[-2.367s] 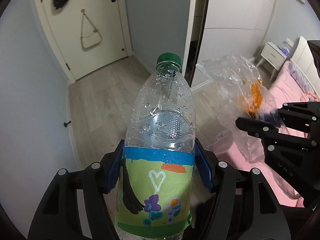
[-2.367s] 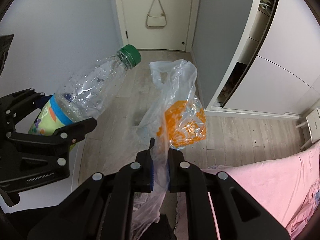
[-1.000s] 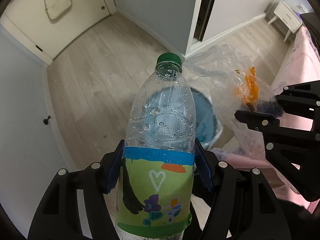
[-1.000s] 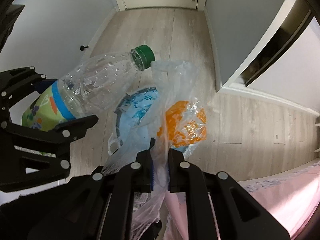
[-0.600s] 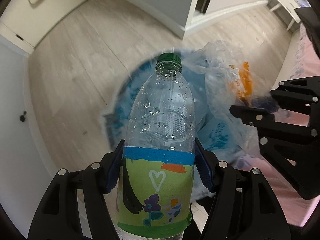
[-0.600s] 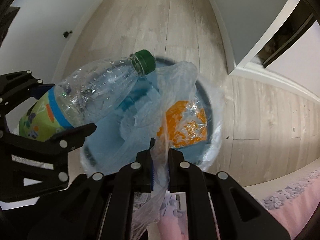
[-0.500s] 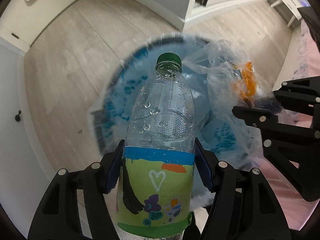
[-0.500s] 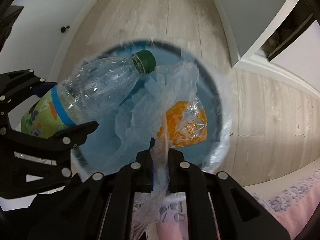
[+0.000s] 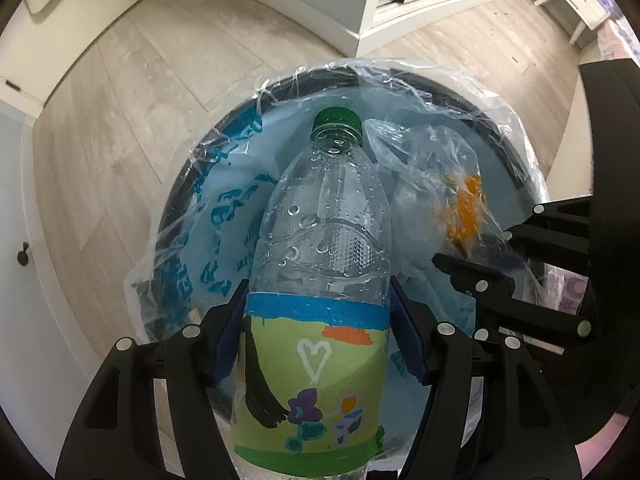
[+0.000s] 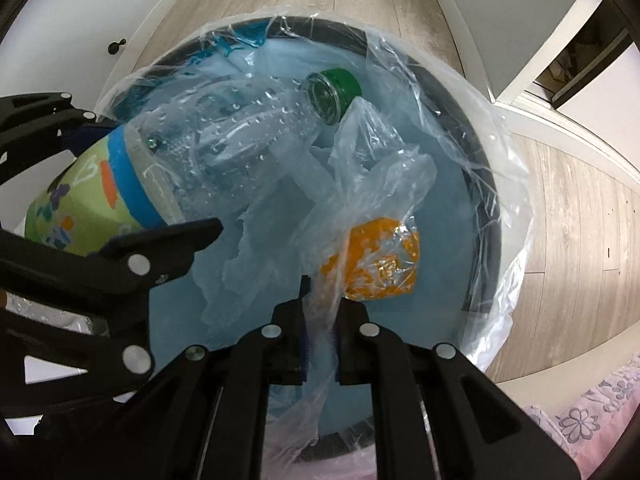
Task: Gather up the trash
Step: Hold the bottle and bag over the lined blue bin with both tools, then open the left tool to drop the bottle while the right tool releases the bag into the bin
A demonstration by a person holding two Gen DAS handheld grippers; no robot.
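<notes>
My left gripper is shut on a clear plastic bottle with a green cap and a drawn-on green and blue label. The bottle points cap-first down into a round dark bin lined with a blue-printed clear bag. My right gripper is shut on a crumpled clear plastic bag with something orange inside, hanging over the bin's mouth beside the bottle. In the left wrist view the right gripper sits to the right with its bag. The left gripper shows at the left in the right wrist view.
The bin stands on a pale wood floor. A white wall with a black door stopper runs on the left. A grey wall corner and a wardrobe lie beyond. A pink bedspread lies near the bin's right side.
Both grippers have come down towards the bin with their loads. The bin's mouth now fills both views, and the bottle cap and bag hang inside its rim.
</notes>
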